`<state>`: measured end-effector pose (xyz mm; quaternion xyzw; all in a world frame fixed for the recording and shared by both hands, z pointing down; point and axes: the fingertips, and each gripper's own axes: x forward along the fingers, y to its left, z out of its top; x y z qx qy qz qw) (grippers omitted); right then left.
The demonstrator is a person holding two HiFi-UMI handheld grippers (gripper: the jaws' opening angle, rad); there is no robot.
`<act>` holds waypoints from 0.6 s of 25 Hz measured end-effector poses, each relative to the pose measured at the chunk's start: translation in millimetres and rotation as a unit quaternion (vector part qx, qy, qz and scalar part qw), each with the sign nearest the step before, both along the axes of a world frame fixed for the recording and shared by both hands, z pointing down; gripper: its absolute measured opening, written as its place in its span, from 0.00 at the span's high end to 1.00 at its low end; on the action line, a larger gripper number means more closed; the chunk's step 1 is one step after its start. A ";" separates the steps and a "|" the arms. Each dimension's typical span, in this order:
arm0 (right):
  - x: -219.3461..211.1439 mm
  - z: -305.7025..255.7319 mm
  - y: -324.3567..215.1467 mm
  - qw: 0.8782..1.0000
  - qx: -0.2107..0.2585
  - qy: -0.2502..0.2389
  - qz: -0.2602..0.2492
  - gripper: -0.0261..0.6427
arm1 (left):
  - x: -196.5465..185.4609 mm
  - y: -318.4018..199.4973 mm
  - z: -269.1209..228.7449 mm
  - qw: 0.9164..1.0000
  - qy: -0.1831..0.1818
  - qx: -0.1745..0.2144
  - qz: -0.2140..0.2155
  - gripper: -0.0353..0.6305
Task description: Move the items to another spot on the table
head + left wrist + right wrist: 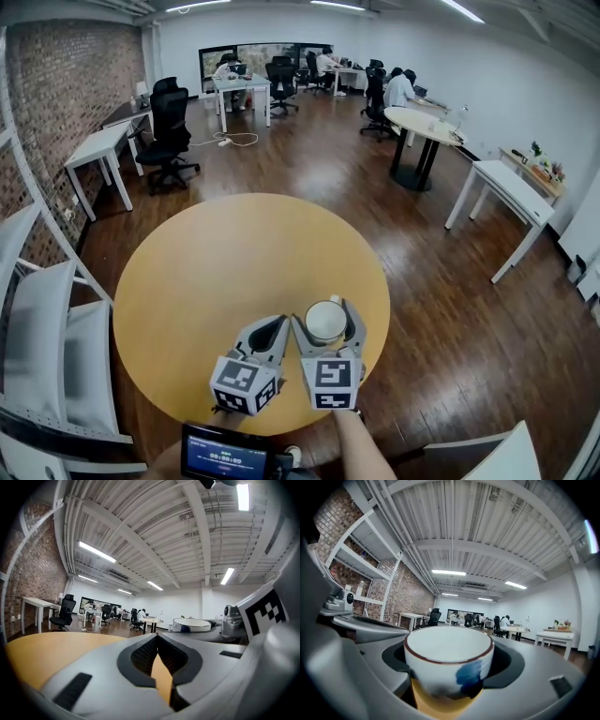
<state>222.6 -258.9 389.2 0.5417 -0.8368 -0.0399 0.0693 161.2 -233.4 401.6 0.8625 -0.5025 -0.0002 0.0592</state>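
Note:
A white cup (pixel 325 321) with a brown rim and a blue mark sits between the jaws of my right gripper (pixel 326 314), near the front right edge of the round yellow table (pixel 206 272). In the right gripper view the cup (pixel 449 665) fills the space between the jaws of the right gripper (pixel 450 642), and both grey jaws hug its sides. My left gripper (pixel 280 322) is just to the left, shut with nothing in it. In the left gripper view the tips of the left gripper (pixel 157 638) meet, and the cup (pixel 190 624) shows to the right.
White chairs (pixel 56 347) stand close at the table's left. A dark device with a lit screen (pixel 225 457) is at the bottom edge. Desks, black office chairs (pixel 169 131) and another round table (pixel 422 127) stand farther off on the wooden floor.

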 end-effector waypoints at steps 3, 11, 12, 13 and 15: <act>18.2 2.9 -5.4 1.000 0.000 0.001 0.009 0.36 | 17.5 -5.5 0.3 1.000 0.002 -0.005 0.004 0.94; 52.5 23.4 -11.7 1.000 -0.005 -0.009 0.015 0.36 | 50.9 -14.2 22.1 1.000 -0.001 -0.007 0.004 0.94; 55.4 27.5 -12.5 1.000 -0.007 -0.011 0.018 0.36 | 53.4 -14.2 24.5 1.000 -0.003 -0.011 0.003 0.94; 57.8 32.7 -13.6 1.000 -0.010 -0.012 0.020 0.36 | 55.4 -14.4 27.4 1.000 -0.006 -0.016 0.002 0.94; 62.1 46.4 -16.4 0.999 -0.017 -0.012 0.024 0.36 | 57.7 -16.3 36.9 1.000 -0.015 -0.022 0.003 0.94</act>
